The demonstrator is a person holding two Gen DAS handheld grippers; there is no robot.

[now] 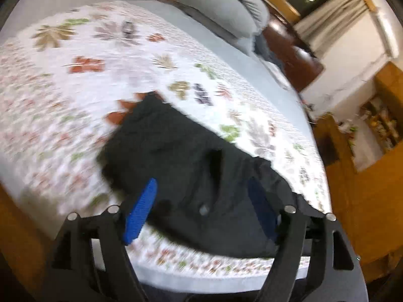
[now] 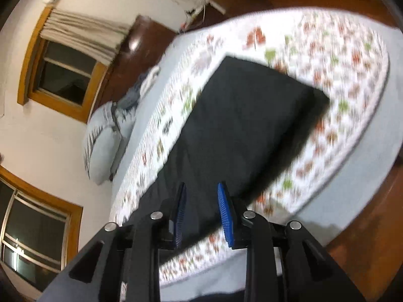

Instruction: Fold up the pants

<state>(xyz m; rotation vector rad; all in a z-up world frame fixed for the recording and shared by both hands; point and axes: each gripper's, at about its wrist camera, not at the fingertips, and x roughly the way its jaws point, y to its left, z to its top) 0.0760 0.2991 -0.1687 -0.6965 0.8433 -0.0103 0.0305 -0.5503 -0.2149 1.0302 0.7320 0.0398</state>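
We held both grippers above the near edge of the bed (image 1: 226,58), each tilted downward toward the black pants (image 1: 181,156) lying on the leaf-patterned bedspread (image 1: 105,50).

Our left gripper (image 1: 201,214) stood wide open, its blue pads (image 1: 141,211) well apart and clear of the cloth. Nothing was caught between them; the dark fabric simply lay below and beyond the gap. From this view the pants looked like a rumpled, folded bundle close to the bed's front edge, with a small pale button or rivet showing near the middle of the cloth.

Our right gripper (image 2: 201,216) was only partly open, its pads (image 2: 225,216) close together with a narrow gap. We saw the pants (image 2: 241,125) behind that gap rather than pinched in it, so the pads held nothing. Seen from this side, the garment stretched away as a long, flat, dark rectangle toward the far part of the bedspread (image 2: 352,75).

Both views were heavily blurred, so the bedspread's print smeared into streaks and the folds and edges of the pants were hard to read. We could not tell where the waistband or the leg ends lay. The near part of the garment was cut off behind the gripper bodies in both views. A grey pillow (image 2: 103,146) lay at the head of the bed, against the wall beneath a wooden-framed window (image 2: 63,75). Neither hand showed in the frames.
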